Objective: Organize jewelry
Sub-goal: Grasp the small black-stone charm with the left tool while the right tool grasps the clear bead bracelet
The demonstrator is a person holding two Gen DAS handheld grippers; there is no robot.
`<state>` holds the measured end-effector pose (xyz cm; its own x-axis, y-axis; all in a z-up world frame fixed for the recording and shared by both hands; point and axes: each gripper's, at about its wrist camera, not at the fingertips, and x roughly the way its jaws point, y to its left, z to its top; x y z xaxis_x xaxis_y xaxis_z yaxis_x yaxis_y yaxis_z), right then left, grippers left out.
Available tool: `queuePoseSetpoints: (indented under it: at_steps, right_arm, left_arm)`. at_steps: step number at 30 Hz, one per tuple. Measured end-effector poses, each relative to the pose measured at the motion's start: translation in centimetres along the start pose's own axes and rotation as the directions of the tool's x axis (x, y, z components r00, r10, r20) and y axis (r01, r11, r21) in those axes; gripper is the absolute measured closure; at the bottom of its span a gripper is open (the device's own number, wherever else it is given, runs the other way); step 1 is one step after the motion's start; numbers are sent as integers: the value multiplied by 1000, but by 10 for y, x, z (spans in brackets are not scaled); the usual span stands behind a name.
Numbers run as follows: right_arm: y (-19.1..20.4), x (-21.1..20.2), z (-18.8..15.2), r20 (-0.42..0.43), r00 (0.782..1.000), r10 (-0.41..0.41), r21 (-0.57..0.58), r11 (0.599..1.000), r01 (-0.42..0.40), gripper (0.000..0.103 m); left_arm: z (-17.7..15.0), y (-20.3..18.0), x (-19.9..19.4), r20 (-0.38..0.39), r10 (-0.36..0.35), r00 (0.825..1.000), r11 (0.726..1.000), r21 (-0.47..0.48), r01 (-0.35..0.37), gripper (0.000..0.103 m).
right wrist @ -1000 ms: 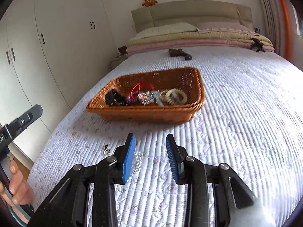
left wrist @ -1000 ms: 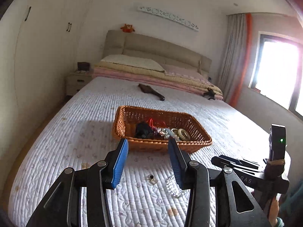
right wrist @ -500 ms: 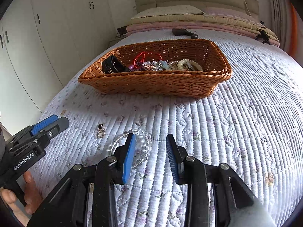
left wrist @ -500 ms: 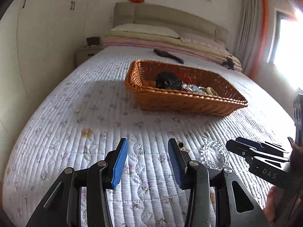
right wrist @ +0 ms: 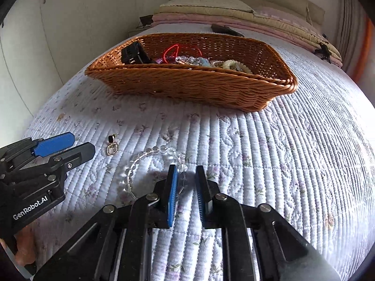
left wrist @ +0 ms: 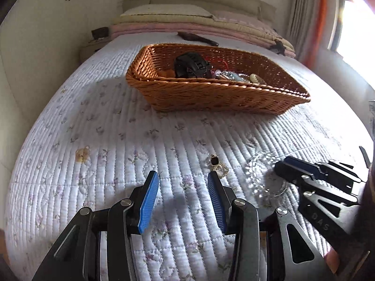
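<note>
Clear bead bracelet (right wrist: 150, 171) on quilt (right wrist: 269, 152), near side hidden behind right gripper (right wrist: 186, 175).
Right jaws part-open, straddling its beads, no grip; left gripper (left wrist: 182, 187) open wide, empty; earring (left wrist: 216, 164) beside its fingertip; wicker basket (right wrist: 187, 82) beyond (contents partly hidden).

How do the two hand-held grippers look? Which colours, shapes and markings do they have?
Both the left hand-held gripper and the right hand-held gripper have black angular linkage frames with silver rivets and flat blue ribbed pads. White "GenRobot.AI" lettering marks the left one; "DAS" marks the right. No cables show.
</note>
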<state>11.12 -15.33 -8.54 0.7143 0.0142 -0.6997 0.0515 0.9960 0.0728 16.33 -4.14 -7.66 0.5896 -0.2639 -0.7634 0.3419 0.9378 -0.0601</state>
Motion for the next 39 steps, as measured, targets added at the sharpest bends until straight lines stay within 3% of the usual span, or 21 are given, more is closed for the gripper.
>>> queuePoseSetpoints:
  at_steps: [18, 21, 25, 29, 36, 39]
  right_arm:
    - [-39, -8, -4, 8, 1000, 8, 158, 987, -10, 94]
    - [-37, -6, -2, 7, 1000, 10, 155, 988, -11, 94]
    - [-38, -5, -2, 7, 999, 31, 165, 986, -32, 93]
    - [-38, -5, -3, 8, 999, 33, 157, 987, -34, 90]
    - [-34, -1, -1, 5, 999, 50, 144, 988, -50, 85]
    - [-28, 3, 2, -4, 998, 60, 120, 991, -59, 69]
  left_arm:
    - [-5, -13, -11, 55, 47, 997, 996, 69, -51, 58]
    - [-4, -8, -13, 55, 30, 998, 998, 52, -33, 58]
    - [-4, 2, -14, 48, -46, 998, 999, 11, 45, 58]
    - [-2, -9, -8, 8, -94, 996, 994, 60, 94, 58]
    - [13, -20, 14, -47, -119, 992, 992, 34, 121, 59]
    - [15, -21, 18, -41, -115, 993, 993, 35, 116, 67]
